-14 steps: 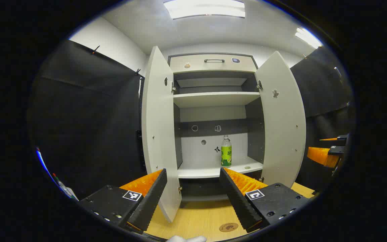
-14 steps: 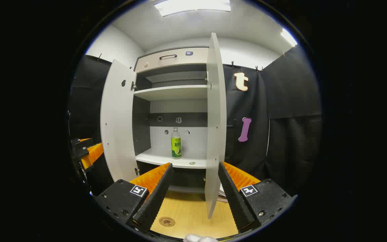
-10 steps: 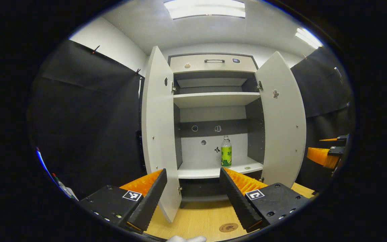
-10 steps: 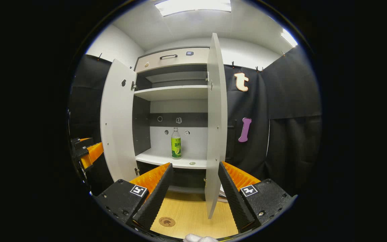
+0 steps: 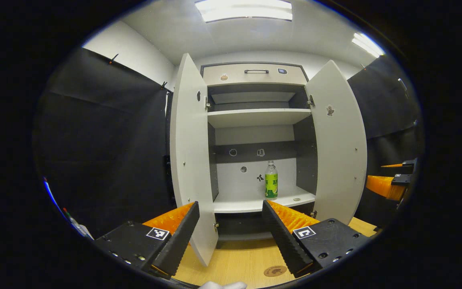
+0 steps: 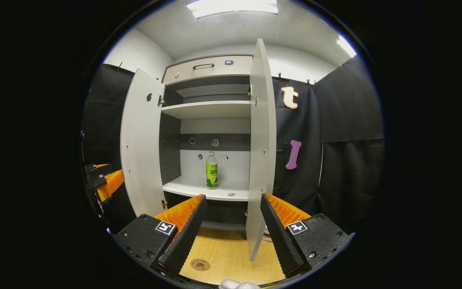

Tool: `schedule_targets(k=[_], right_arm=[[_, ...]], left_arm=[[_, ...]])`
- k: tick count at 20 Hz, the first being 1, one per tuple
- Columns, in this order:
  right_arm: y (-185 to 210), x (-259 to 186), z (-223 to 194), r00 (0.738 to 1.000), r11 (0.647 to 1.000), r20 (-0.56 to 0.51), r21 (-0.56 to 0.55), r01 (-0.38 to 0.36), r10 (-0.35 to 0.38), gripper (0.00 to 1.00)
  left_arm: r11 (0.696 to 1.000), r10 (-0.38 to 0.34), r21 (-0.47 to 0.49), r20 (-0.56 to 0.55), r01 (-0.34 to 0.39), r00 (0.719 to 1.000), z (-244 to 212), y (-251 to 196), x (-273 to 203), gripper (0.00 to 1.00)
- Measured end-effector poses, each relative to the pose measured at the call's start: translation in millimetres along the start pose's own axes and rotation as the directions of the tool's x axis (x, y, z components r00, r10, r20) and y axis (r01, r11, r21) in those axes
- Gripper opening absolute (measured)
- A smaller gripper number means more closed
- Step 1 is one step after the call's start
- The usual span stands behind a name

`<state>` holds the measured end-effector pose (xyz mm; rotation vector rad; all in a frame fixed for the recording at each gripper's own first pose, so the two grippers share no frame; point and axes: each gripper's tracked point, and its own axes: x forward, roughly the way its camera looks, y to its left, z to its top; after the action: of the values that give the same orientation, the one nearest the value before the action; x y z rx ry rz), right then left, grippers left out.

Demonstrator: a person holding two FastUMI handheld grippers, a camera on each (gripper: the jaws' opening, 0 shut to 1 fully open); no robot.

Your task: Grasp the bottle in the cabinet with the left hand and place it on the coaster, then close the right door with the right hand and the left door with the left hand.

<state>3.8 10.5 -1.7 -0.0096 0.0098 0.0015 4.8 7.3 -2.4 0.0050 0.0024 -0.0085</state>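
Observation:
A clear bottle (image 5: 271, 180) (image 6: 211, 170) with a green label stands upright on the lower shelf of the white cabinet (image 5: 255, 118). Both doors hang wide: the left door (image 5: 191, 160) (image 6: 140, 144) and the right door (image 5: 339, 140) (image 6: 261, 148). A round brown coaster (image 5: 275, 271) (image 6: 200, 264) lies on the wooden table in front of the cabinet. My left gripper (image 5: 231, 237) is open and empty, well short of the shelf. My right gripper (image 6: 231, 233) is open and empty, its fingers either side of the right door's edge. The right gripper (image 5: 391, 182) also appears at the far right of the left gripper view, and the left gripper (image 6: 104, 184) at the left edge of the right gripper view.
The upper shelf (image 5: 259, 116) is bare, and a drawer with a dark handle (image 5: 256, 72) tops the cabinet. A small round thing (image 5: 296, 199) lies on the lower shelf right of the bottle. Black cloth walls stand on both sides. The wooden table (image 6: 231, 257) spreads below the doors.
Both views have shifted only slightly toward the cabinet. The bottle, doors and coaster have not moved, and both grippers stay open.

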Motion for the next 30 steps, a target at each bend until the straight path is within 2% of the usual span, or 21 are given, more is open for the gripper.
schedule_targets(k=[4,9,13,17,24,30], right_arm=[[-0.5,0.5,-1.1,1.000,1.000,-0.008,-0.005,0.006,-0.006,0.83],[-3.4,-0.7,0.4,0.999,0.999,-0.021,-0.009,0.034,-0.034,0.83],[-5.9,-1.6,5.1,0.997,0.997,-0.030,-0.018,0.074,-0.075,0.83],[-19.7,-3.7,4.9,0.993,0.993,-0.046,-0.038,0.110,-0.112,0.83],[-23.9,8.2,1.1,0.990,0.992,-0.074,-0.049,0.116,-0.119,0.83],[-26.5,21.0,3.3,0.990,0.991,-0.075,-0.062,0.117,-0.121,0.83]], left_arm=[[1.000,-0.011,0.002,0.000,0.011,1.000,-0.8,-2.7,12.0,0.96],[0.998,-0.060,0.009,0.043,0.060,0.997,9.5,-22.5,56.7,0.96],[0.991,-0.133,-0.017,0.080,0.135,0.988,23.9,-59.0,116.0,0.96],[0.986,-0.159,-0.035,0.116,0.164,0.980,40.1,-91.2,187.5,0.96],[0.982,-0.158,-0.086,0.101,0.167,0.982,37.0,-139.5,308.2,0.96],[0.984,-0.150,-0.088,0.041,0.153,0.988,-6.3,-168.5,378.5,0.96]])
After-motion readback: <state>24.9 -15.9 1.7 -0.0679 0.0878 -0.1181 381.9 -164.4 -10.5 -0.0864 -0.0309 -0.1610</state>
